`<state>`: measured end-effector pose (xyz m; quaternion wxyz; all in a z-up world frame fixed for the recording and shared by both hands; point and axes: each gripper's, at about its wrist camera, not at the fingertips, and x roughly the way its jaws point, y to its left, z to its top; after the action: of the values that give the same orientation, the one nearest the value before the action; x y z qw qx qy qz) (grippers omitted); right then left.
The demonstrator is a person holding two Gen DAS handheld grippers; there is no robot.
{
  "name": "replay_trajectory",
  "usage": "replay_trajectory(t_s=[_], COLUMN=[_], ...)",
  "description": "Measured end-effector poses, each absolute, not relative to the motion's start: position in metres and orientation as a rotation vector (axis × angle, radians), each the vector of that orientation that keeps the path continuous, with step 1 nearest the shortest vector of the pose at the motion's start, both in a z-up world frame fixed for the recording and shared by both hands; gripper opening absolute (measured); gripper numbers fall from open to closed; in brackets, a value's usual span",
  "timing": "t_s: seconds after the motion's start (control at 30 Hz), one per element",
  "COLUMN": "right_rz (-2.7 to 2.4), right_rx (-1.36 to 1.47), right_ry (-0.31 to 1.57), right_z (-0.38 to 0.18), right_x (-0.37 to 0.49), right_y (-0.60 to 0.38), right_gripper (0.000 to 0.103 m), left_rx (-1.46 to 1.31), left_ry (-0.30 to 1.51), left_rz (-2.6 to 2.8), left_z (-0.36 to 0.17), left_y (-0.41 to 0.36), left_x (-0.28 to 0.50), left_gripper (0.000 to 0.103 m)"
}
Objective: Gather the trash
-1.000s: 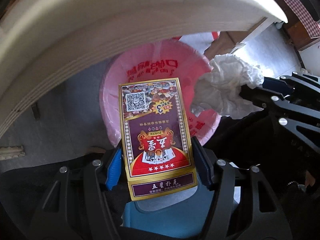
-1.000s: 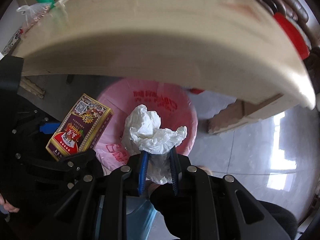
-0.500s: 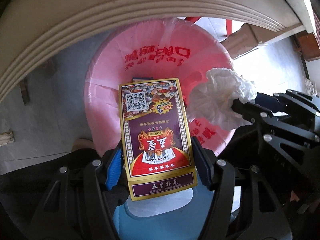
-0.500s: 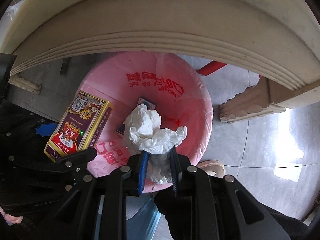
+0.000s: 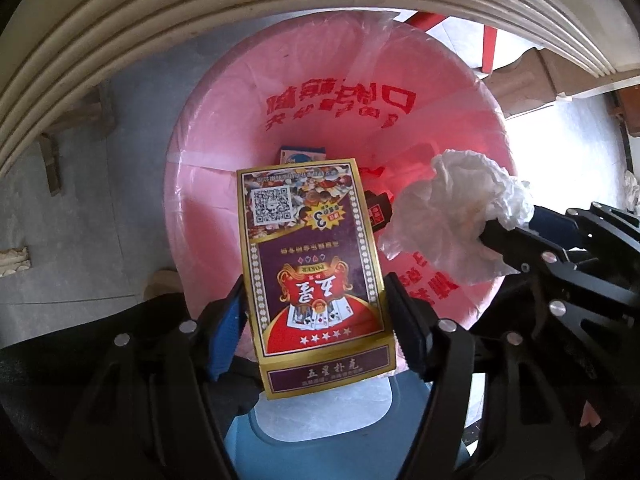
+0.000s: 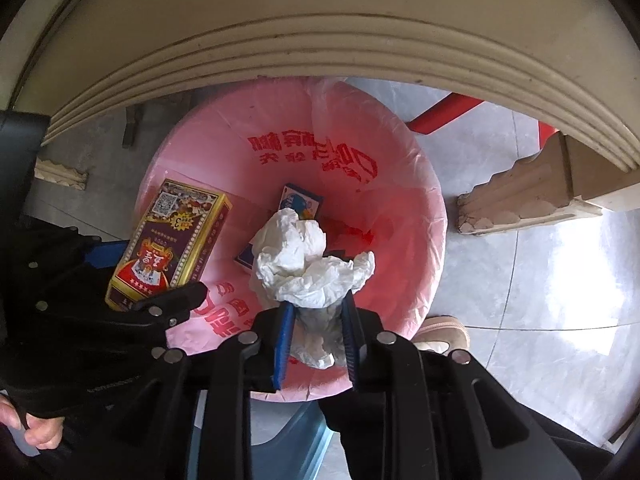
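- Left claw [image 5: 316,316] grips purple-and-gold cardboard poker box [image 5: 308,256]; right claw [image 6: 316,320] grips crumpled white tissue [image 6: 308,264].
- Right view alone shows beige shoe [image 6: 442,334].
- Pink-lined round bin [image 6: 400,184] stands on grey tiled floor [image 6: 540,280].

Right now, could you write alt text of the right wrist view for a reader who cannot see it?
The right claw grips a crumpled white tissue above a bin lined with a pink bag. At left, the left claw holds a card box over the same bin, and a small blue box lies inside.
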<state>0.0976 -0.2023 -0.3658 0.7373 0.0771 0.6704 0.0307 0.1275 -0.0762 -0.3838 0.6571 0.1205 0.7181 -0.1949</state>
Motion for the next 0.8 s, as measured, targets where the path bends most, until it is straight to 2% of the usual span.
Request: replay_trajectory(t_s=[0.17,0.3,0.37,0.8], right_rz=[0.054,0.039,0.030,0.029], right_rx=[0.160,0.167,0.166,0.184], right_ry=[1.470,1.481,1.481,1.507], right_z=[-0.364,-0.367,-0.367,-0.377], right_x=[0.097,0.098,0.098,0.098], right_y=[-0.201,-0.203,-0.203,-0.205], right_gripper=[0.039,0.045,0.051,0.052], left_rx=[0.293,0.294,0.298,0.319], left_ry=[1.624,1.640,1.641,1.653], left_rz=[-0.430,-0.418,-0.409,-0.397], left_z=[-0.385,-0.388,-0.388,-0.395], left_y=[-0.078,-0.076,-0.076,-0.078], left_x=[0.129,0.131,0.132,0.133], left_gripper=[0.071,0.073,0.073,0.074])
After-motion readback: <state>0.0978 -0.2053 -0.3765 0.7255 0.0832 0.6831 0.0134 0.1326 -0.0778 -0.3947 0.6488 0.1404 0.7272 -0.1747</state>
